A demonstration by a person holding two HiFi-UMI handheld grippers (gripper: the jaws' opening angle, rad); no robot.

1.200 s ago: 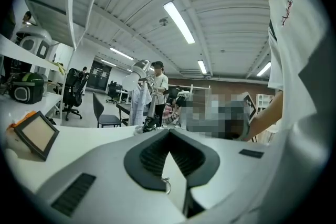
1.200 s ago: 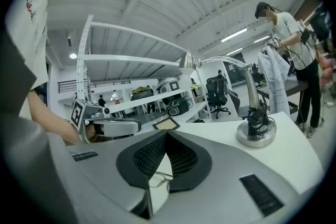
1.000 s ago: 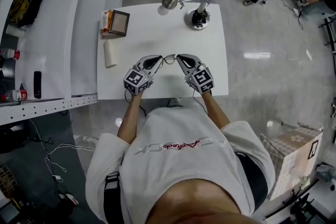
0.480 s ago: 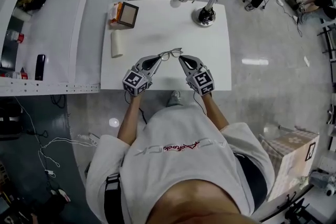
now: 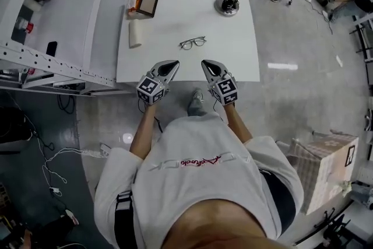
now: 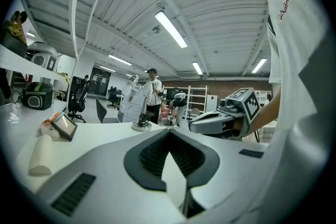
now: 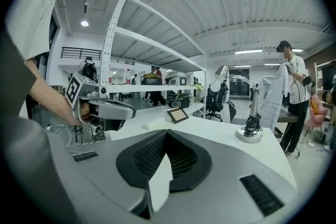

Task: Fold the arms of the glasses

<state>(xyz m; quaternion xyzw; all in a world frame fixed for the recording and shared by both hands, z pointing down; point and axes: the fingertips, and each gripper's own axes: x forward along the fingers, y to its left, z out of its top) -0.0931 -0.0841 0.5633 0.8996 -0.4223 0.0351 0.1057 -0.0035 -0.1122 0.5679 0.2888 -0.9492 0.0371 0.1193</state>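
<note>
The glasses point(image 5: 192, 42) lie mid-way across the counter point(image 5: 169, 14), arms apparently folded, well apart from left gripper point(image 5: 173, 64) and right gripper point(image 5: 205, 63), jaws closed and empty; the task looks complete.

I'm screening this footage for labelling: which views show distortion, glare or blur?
Head view: sharp, glasses crisp, light glare on the floor. Left gripper view and right gripper view: strong fisheye bending, dark corners, bright ceiling tubes.
</note>
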